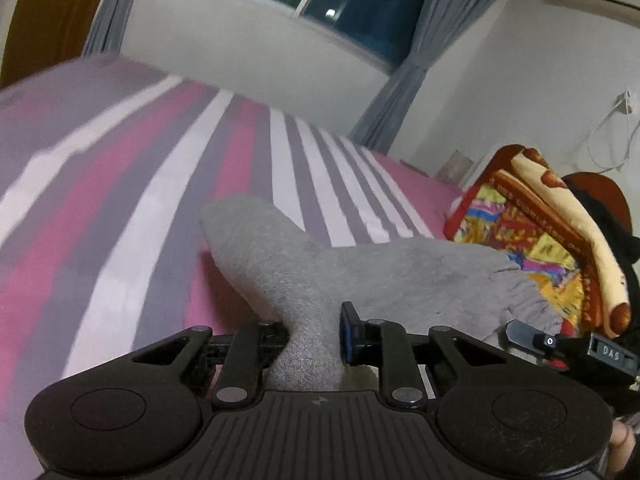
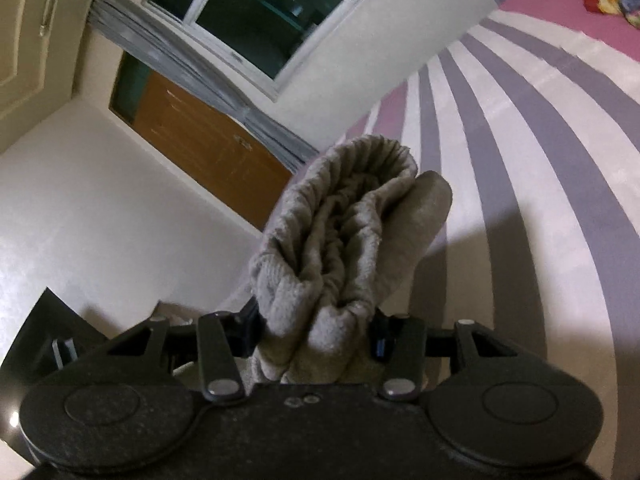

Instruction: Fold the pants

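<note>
The left gripper (image 1: 312, 332) has its two black fingers closed narrowly on a bunched band of the grey fleecy knit pants (image 1: 360, 272). The fabric passes between the fingers and spreads out ahead of them, one lobe reaching forward and to the left, a wider part running off to the right, all lying on the pink, grey and white striped bedsheet (image 1: 120, 200). Ahead and to the right of the fingers, just past the grey fabric, sits a folded, brightly patterned red and yellow blanket (image 1: 532, 232). The tip of the other black tool shows at the right of the fingers, beside the ribbed edge of the pants.

The right gripper (image 2: 316, 336) is likewise clamped on the pants (image 2: 344, 216): a thick gathered roll of ribbed hem stands up from between its fingers, lifted clear of the bedsheet (image 2: 540, 160), which lies ahead and to the right. Ahead and to the left of the fingers are a dark window (image 2: 256, 12), grey curtains (image 2: 168, 60) and a brown wooden door (image 2: 200, 140).
</note>
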`<action>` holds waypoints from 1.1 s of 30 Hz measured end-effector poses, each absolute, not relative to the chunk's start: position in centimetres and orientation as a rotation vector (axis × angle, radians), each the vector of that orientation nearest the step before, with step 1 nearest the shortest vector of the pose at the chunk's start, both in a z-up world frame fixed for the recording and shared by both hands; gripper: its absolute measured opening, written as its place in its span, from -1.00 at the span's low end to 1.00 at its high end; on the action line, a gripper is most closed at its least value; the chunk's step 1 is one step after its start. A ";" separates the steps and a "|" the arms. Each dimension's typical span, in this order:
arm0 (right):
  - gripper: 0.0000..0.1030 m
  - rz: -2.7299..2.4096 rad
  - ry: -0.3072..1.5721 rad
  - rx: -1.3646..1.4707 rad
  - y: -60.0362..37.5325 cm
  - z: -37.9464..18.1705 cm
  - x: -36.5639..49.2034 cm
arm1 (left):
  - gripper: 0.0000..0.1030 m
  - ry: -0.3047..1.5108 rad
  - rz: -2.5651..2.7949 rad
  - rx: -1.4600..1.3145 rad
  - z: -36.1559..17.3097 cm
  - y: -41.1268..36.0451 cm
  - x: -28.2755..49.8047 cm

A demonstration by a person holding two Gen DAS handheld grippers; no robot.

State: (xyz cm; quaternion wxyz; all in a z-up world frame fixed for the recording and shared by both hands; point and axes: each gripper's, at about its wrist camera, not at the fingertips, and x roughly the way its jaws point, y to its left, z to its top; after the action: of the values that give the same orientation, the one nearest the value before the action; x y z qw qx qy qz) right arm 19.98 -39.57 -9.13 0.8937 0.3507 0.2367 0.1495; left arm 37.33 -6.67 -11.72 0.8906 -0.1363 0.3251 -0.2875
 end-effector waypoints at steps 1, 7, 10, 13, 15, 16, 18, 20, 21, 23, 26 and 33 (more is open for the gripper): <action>-0.05 0.305 0.486 0.726 -39.7 -9.0 21.0 | -0.59 0.664 -0.592 -0.266 -11.3 -7.2 38.4; -0.05 0.275 0.491 0.733 -41.0 -10.0 25.3 | -0.59 0.672 -0.544 -0.198 -12.0 -9.4 43.2; -0.05 0.237 0.543 0.736 -41.5 -12.1 26.4 | -0.59 0.716 -0.513 -0.141 -14.4 -10.4 44.6; -0.03 0.180 0.606 0.757 -42.2 -14.5 27.2 | -0.58 0.760 -0.481 -0.096 -17.3 -11.4 45.2; 0.01 0.134 0.646 0.769 -42.6 -16.3 27.3 | -0.47 0.781 -0.441 -0.034 -19.1 -12.0 45.1; 0.09 0.114 0.660 0.773 -42.7 -17.1 27.2 | -0.40 0.800 -0.425 -0.013 -19.9 -12.1 44.9; 0.19 0.064 0.693 0.747 -42.6 -18.1 26.6 | -0.14 0.825 -0.403 -0.018 -21.1 -11.7 44.6; 0.26 0.050 0.695 0.714 -42.3 -18.3 25.9 | -0.01 0.832 -0.390 -0.026 -21.2 -11.3 44.4; 0.32 0.036 0.692 0.696 -42.1 -18.0 25.5 | -0.01 0.829 -0.386 -0.019 -21.1 -11.4 44.1; 0.40 0.007 0.675 0.656 -41.7 -17.2 24.9 | 0.00 0.813 -0.362 0.019 -20.3 -11.5 43.5; 0.40 -0.061 0.601 0.595 -41.5 -15.2 24.1 | 0.00 0.746 -0.312 0.068 -18.8 -11.5 42.0; -0.09 -0.040 0.537 0.318 -37.7 -11.0 24.3 | 0.00 0.707 -0.347 0.089 -16.7 -12.5 39.6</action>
State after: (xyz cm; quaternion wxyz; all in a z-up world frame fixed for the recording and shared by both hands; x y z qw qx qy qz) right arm 24.34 -37.65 -11.02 0.9515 0.1562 0.2644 -0.0196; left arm 39.61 -12.47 -16.71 0.9225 0.0433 0.3445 -0.1688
